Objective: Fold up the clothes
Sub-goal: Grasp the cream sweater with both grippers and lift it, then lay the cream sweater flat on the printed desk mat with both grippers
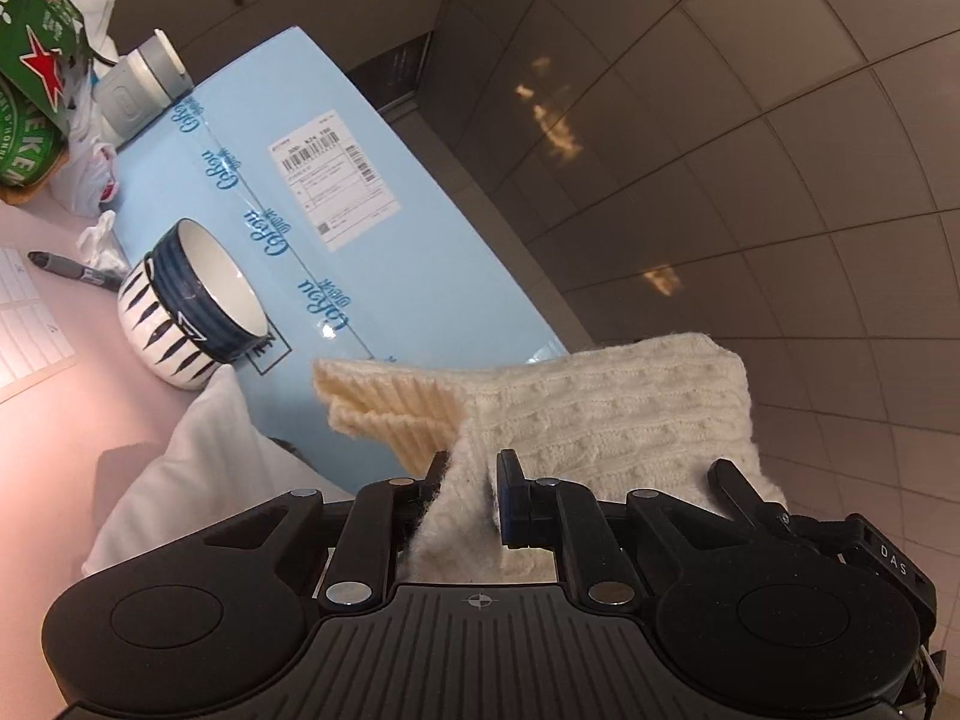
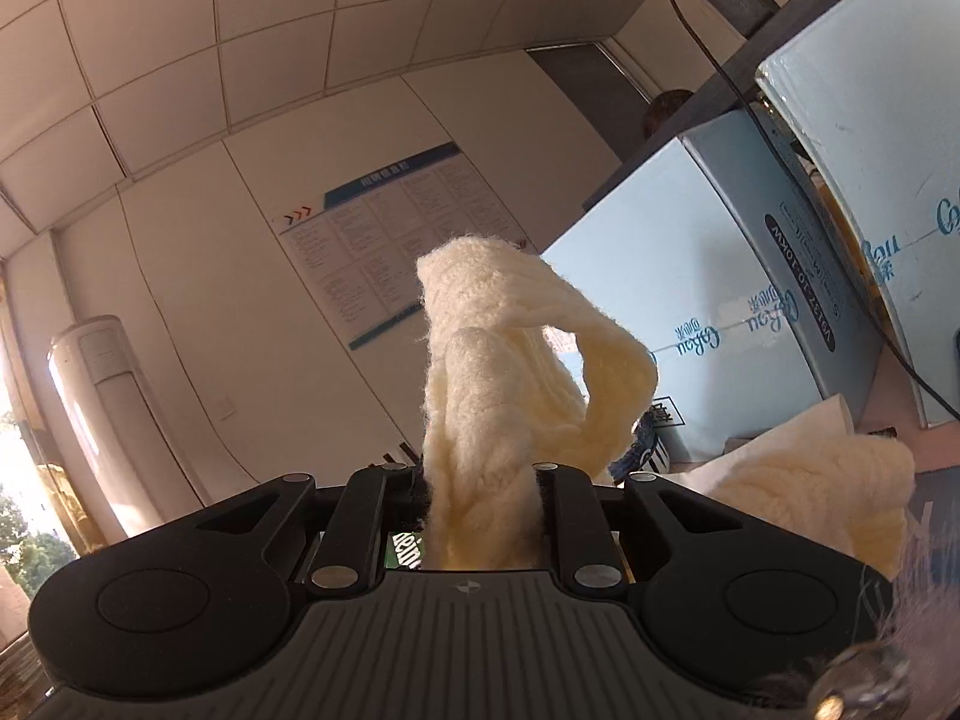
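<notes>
A cream cable-knit sweater is lifted off the table in the left wrist view, its ribbed hem sticking out to the left. My left gripper is shut on a fold of this knit, which bunches between the fingers. In the right wrist view the same cream sweater rises in a thick roll from my right gripper, which is shut on it. A ribbed strip curls over to the right. More of the knit hangs at the lower right.
A blue-and-white striped bowl sits on the pink table beside a light blue carton. A marker, a grey cup, a green beer box and white cloth lie left. Blue cartons and a cable stand right.
</notes>
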A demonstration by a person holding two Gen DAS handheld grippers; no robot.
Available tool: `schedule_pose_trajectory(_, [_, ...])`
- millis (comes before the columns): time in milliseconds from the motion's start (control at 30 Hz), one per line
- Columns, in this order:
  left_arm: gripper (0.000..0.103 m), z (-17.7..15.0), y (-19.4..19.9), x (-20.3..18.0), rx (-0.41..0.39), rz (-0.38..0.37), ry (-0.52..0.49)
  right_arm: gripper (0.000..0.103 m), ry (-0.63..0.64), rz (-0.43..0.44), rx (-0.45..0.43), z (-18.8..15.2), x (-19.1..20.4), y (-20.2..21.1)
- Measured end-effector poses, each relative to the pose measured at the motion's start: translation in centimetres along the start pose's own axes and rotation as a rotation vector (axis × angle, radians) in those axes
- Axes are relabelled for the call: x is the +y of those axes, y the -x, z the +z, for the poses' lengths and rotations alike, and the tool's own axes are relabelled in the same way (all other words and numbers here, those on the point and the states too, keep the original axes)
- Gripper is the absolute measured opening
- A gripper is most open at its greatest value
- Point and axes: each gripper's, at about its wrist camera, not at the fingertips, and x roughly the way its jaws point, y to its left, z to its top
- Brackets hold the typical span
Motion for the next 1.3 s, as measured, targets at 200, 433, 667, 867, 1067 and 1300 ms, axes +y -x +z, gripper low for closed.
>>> schedule_pose_trajectory(200, [0.012, -2.5, -2.0, -4.6, 0.155, -0.104, -0.109, 0.015, -0.047, -0.122, -0.042, 1.8, -2.1, 6.8])
schedule_pose_trajectory(433, [0.013, -9.2, -3.2, -11.2, 0.395, -0.181, -0.234, 0.015, -0.106, -0.334, -0.009, 3.1, -7.2, 14.9])
schedule_pose_trajectory(667, [0.013, -15.2, -5.0, -14.0, 0.626, -0.17, -0.262, 0.015, -0.162, -0.558, -0.003, 3.4, -11.4, 19.8])
schedule_pose_trajectory(867, [0.029, -16.8, -6.1, -14.4, 0.72, -0.084, -0.322, 0.054, -0.138, -0.851, -0.01, 2.6, -13.2, 21.6])
schedule_pose_trajectory(1067, [0.069, -15.0, -5.7, -13.6, 0.668, 0.014, -0.325, 0.08, -0.031, -0.921, -0.092, 3.1, -11.2, 22.6])
schedule_pose_trajectory(1300, [0.048, -16.1, -8.6, -13.2, 0.727, 0.071, -0.281, 0.085, -0.099, -0.764, -0.027, 3.5, -9.5, 21.5])
